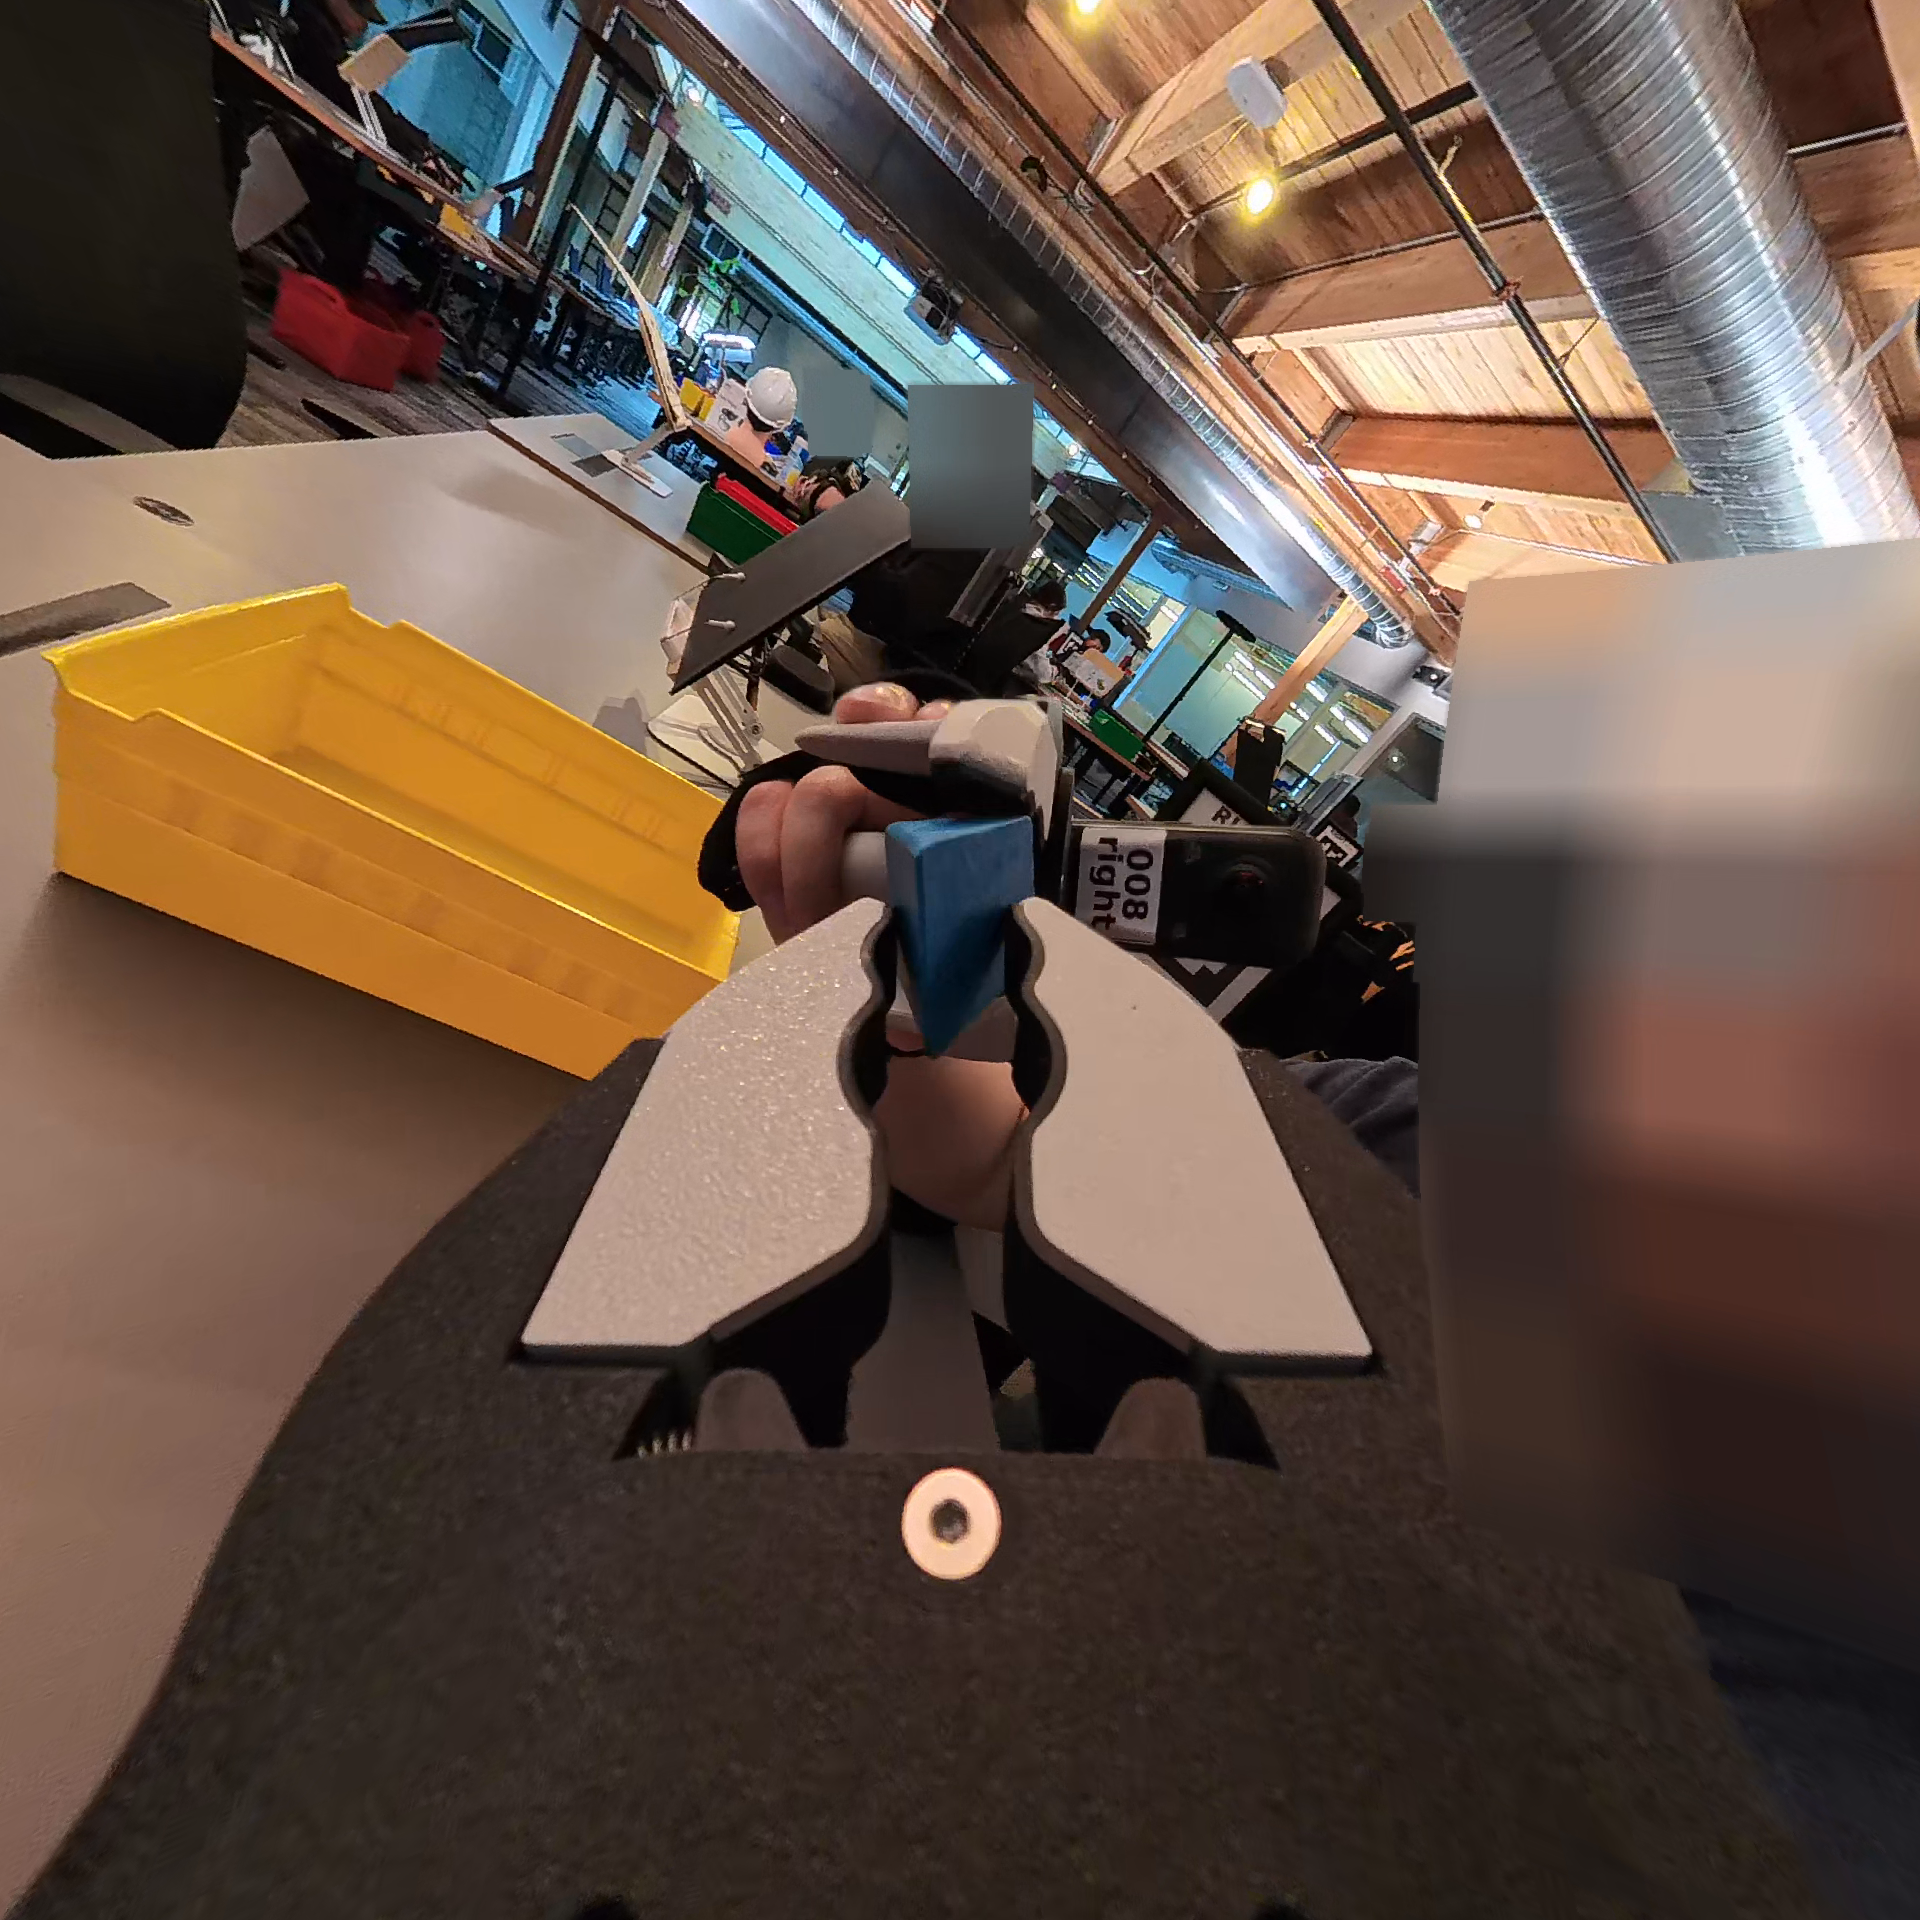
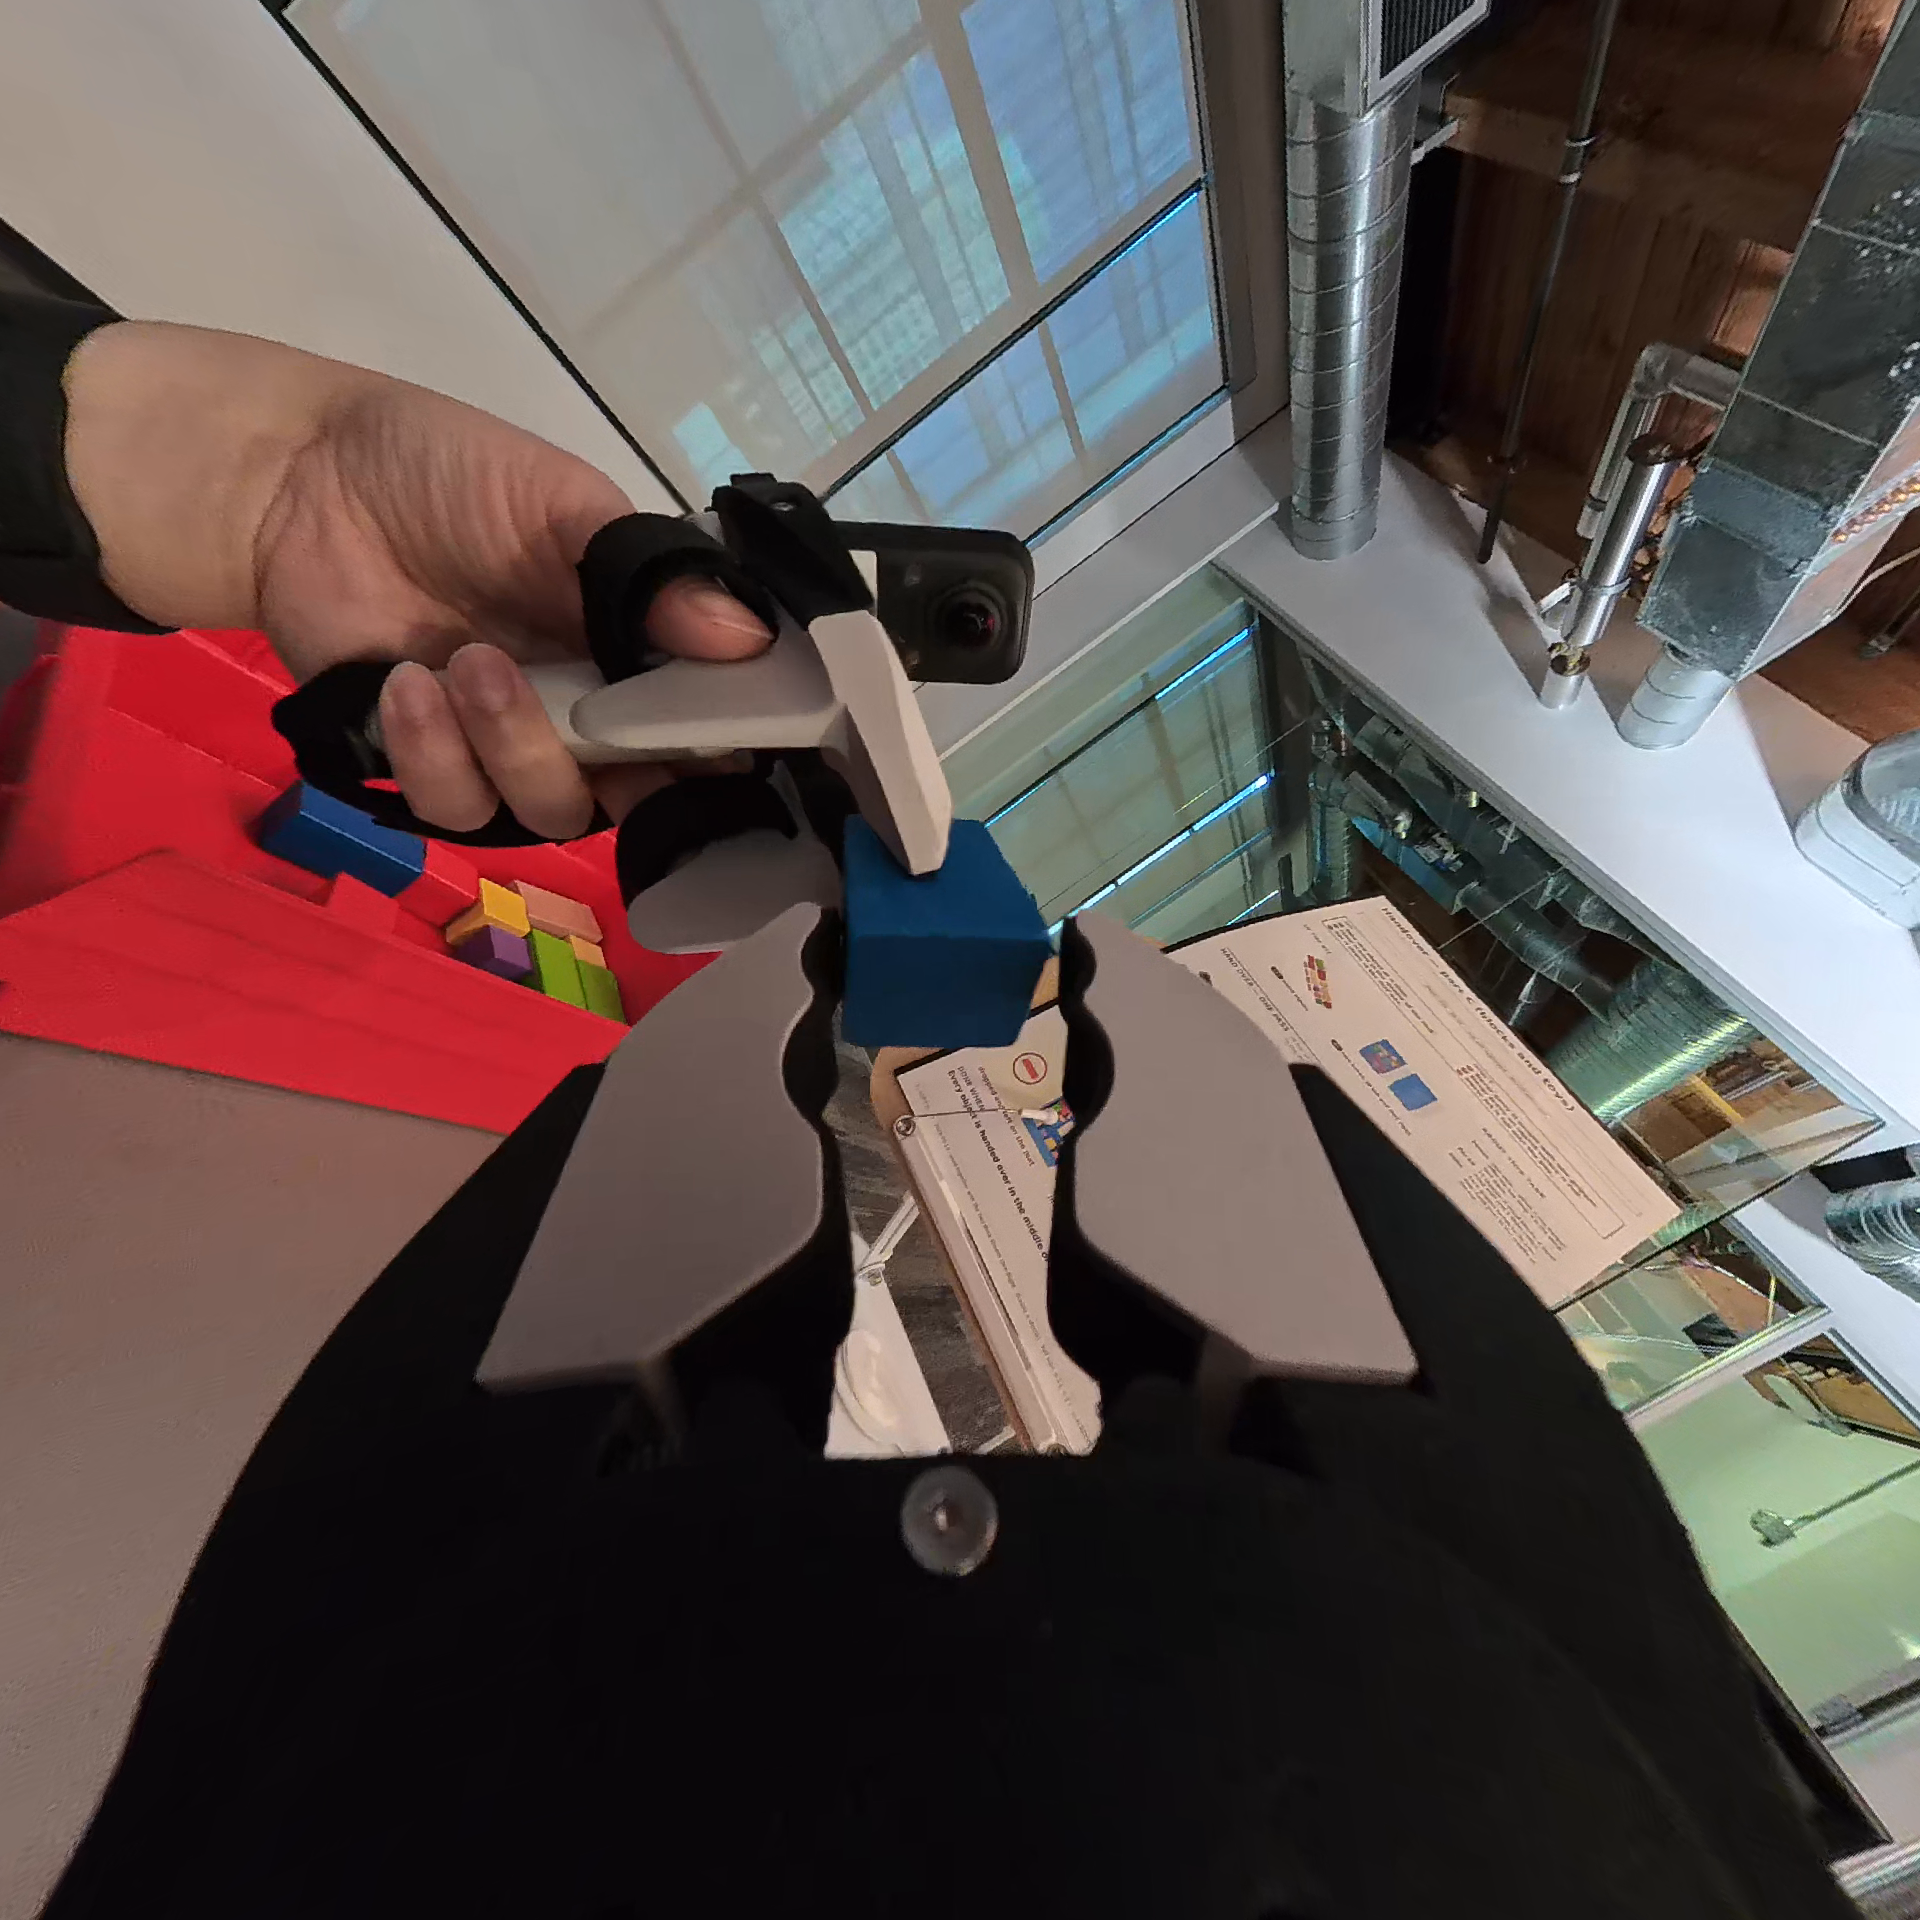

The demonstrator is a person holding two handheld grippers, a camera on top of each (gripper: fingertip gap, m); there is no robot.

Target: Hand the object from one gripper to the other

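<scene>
Nearest the right wrist camera, the right gripper (image 2: 940, 971) is clamping a blue block (image 2: 930, 951) between its grey fingertips, while the left gripper (image 2: 894, 842) is reaching in from above with one finger (image 2: 894, 748) pressing on the block's top. Seen from the left wrist camera, the left gripper (image 1: 951, 961) is closing on the same blue block (image 1: 951, 925), both holding it in mid-air. Farther off, a yellow bin (image 1: 364, 800) is sitting on the tabletop (image 1: 260, 1195), and a red bin (image 2: 187, 935) is holding coloured blocks (image 2: 540, 945).
</scene>
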